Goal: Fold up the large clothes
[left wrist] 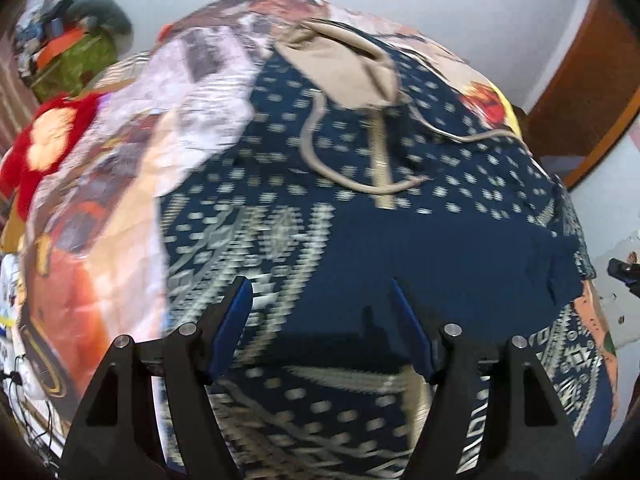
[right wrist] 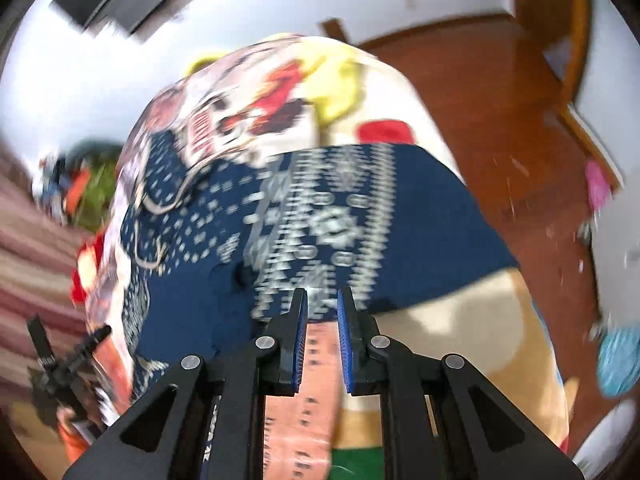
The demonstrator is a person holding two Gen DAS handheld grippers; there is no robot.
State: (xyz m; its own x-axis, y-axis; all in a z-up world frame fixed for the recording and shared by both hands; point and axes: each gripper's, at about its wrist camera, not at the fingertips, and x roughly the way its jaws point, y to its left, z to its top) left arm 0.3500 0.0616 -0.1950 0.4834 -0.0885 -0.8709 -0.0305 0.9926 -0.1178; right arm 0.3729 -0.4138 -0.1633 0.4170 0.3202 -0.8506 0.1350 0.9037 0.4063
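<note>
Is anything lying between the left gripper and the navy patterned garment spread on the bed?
Nothing visible. The left gripper hangs open directly over the navy patterned garment, with only bare cloth between its fingers. The beige drawstrings lie farther up.

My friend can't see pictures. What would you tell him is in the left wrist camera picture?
A big navy blue garment with white patterns and a beige hood lies spread on a bed covered by a colourful cartoon bedsheet. The left gripper hangs open above the cloth, holding nothing. A red stuffed toy sits at the bed's left edge.
</note>
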